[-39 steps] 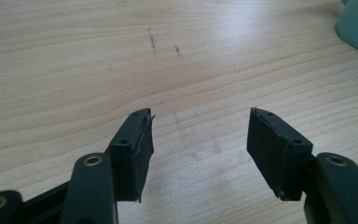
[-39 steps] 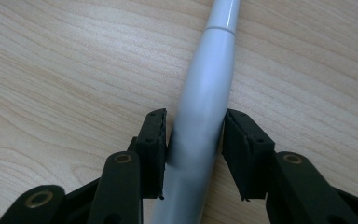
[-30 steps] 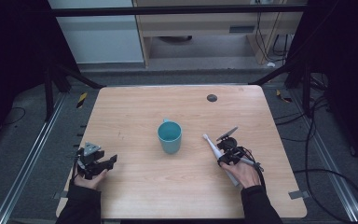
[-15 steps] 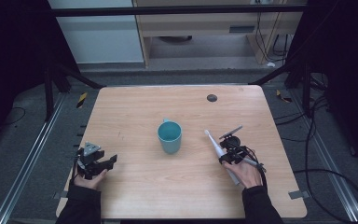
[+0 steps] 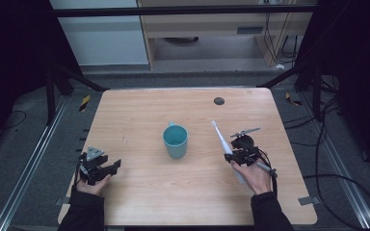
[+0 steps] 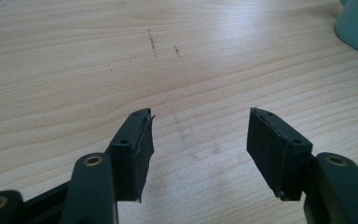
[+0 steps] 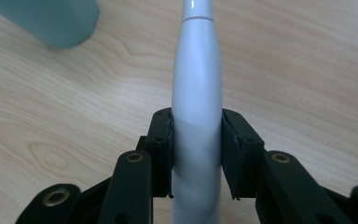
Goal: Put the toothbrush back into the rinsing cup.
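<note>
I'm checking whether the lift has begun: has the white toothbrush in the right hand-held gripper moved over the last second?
Yes. The toothbrush, clamped in the right hand-held gripper, has tipped up, its head swinging closer to the teal cup, which stayed put.

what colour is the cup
Teal. The cup shows best in the high view, standing mid-table with its opening up.
</note>
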